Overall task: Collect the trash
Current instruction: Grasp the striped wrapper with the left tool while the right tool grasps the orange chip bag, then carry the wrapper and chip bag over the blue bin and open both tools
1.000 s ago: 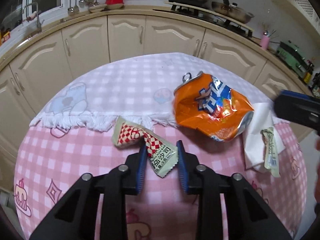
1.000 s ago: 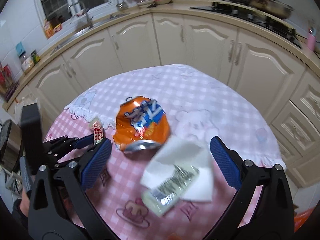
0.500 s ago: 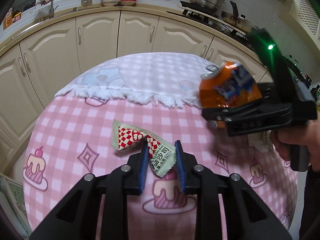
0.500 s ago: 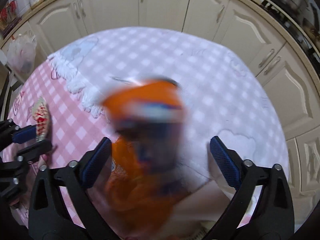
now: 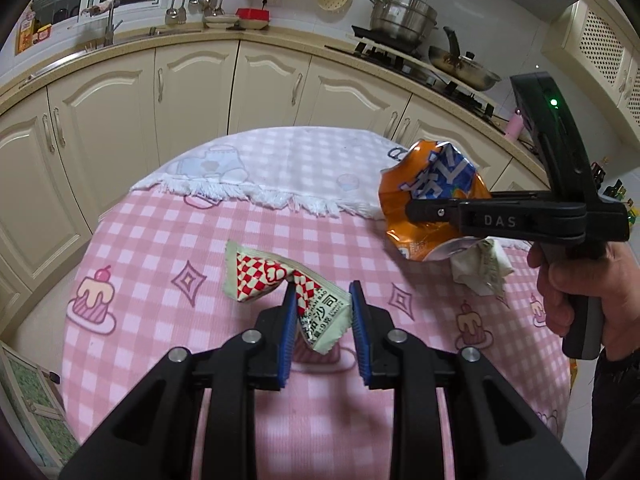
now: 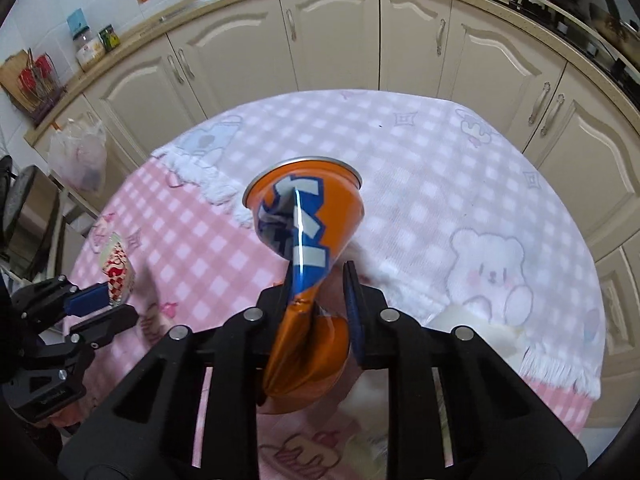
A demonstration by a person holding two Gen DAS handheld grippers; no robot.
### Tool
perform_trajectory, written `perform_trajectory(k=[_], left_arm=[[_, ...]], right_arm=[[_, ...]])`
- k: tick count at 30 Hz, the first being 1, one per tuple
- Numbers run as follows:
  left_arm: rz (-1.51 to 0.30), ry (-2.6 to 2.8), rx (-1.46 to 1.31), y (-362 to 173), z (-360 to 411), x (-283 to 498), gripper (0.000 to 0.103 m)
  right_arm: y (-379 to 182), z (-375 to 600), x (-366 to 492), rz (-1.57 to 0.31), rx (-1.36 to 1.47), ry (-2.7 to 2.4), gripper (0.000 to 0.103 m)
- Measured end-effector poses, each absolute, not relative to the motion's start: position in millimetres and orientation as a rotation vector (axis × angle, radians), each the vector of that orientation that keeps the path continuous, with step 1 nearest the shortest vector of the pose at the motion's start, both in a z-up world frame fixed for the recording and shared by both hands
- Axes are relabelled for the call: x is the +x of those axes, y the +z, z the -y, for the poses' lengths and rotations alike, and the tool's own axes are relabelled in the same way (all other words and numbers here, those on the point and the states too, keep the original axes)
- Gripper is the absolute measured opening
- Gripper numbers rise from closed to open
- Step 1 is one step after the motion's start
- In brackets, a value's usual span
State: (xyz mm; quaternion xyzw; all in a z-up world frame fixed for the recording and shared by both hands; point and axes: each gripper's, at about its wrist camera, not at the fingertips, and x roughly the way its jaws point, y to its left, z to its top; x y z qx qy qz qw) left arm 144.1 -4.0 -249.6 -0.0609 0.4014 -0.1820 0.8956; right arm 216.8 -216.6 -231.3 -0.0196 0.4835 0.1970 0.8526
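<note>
Closest in, the left hand-held gripper (image 5: 322, 314) is narrowed around a red-checked sauce packet (image 5: 280, 284), whose near end sits between the blue pads while the rest lies on the pink cloth of the counter (image 5: 168, 240); whether the pads pinch it yet is hard to tell. Further right, the right hand-held gripper (image 6: 318, 286) clamps a crushed orange can (image 6: 308, 220) and holds it above the counter. Both pieces look to be in the picking-up step. Next, each needs carrying to a bin, which no view shows. Under the can lies a crumpled white tissue with a wrapper (image 5: 482, 268), not yet collected. The two grippers work close together, so the lifts could cross. Beyond stand cream cabinets (image 5: 192, 92) and a stove with pots (image 5: 404, 18).
</note>
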Motion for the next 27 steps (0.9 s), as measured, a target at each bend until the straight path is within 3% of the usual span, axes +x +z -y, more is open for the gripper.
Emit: perform_trajectory(k=[13,21,27], left_arm=[[-0.718,-0.457,-0.072,-197.0,33.8,85.3,0.024],[-0.633,-0.624,0.000,-158.9,106.3,45.8,0.024],[-0.613,-0.793,0.069,-150.8,183.3,15.5,0.024]], right_arm=[[-160.3,275.3,111.8,-0.810,0.114,0.383,0.022],[-130.1,370.1,19.3,-0.675,0.215,0.219,0.022],[-138.6,443.9,-52.9,-0.638,0.290,0.028,0.022]])
